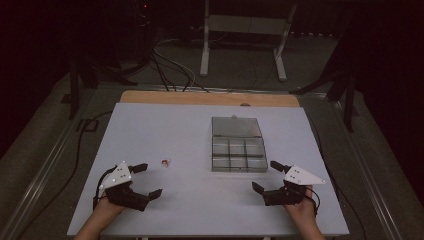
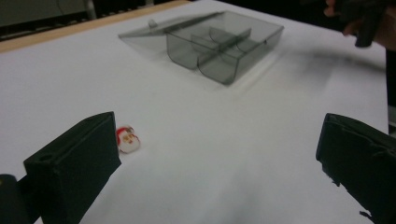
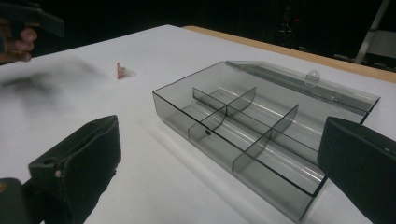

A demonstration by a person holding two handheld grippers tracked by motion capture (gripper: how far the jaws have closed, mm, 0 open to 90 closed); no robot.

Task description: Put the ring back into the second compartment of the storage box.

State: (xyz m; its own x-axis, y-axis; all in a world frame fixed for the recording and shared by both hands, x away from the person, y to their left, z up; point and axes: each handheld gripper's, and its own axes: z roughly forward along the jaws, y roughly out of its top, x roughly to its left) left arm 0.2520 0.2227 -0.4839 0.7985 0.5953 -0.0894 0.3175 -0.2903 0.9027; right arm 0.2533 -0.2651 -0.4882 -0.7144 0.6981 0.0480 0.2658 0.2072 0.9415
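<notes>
A clear grey plastic box [image 1: 238, 154] with six compartments lies open and empty on the white table [image 1: 150, 130]. A small red-and-white Santa figure [image 1: 165, 161] lies just beside the left gripper [image 1: 146, 180], whose jaws are spread; the right gripper [image 1: 266, 176] gapes likewise, near the box.

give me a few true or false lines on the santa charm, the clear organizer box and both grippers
1. The organizer box has its lid open. True.
2. The Santa charm lies inside a compartment. False: it lies on the white table, apart from the box.
3. The left gripper holds the charm. False: its jaws stand open with nothing between them.
4. The right gripper is open beside the box. True.
5. The compartments in view hold nothing. True.
</notes>
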